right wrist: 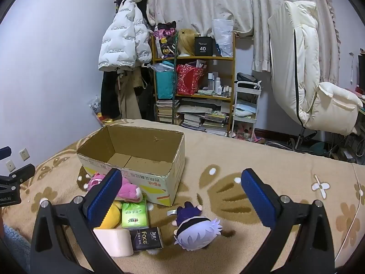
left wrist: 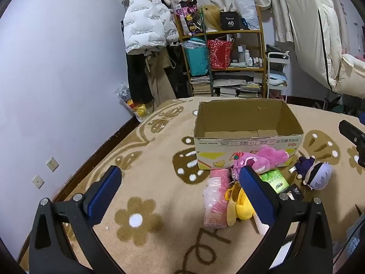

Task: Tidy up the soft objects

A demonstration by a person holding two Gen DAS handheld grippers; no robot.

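Both wrist views are evenly and softly lit with a cool, bluish cast on the wall (left wrist: 57, 68), and no single light source or hard glare shows. Shadows are faint, only a soft dark patch inside the cardboard box (right wrist: 136, 150). Fisheye distortion bows the blanket (right wrist: 251, 159) edge and curtain (right wrist: 205, 0), black corners vignette from 10 to 2 o'clock, and focus stays fairly sharp throughout.

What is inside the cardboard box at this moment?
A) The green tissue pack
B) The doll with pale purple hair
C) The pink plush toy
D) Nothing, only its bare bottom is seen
D: the cardboard box shows only its bare bottom, while the pink plush toy, green tissue pack and doll lie on the blanket in front of it.
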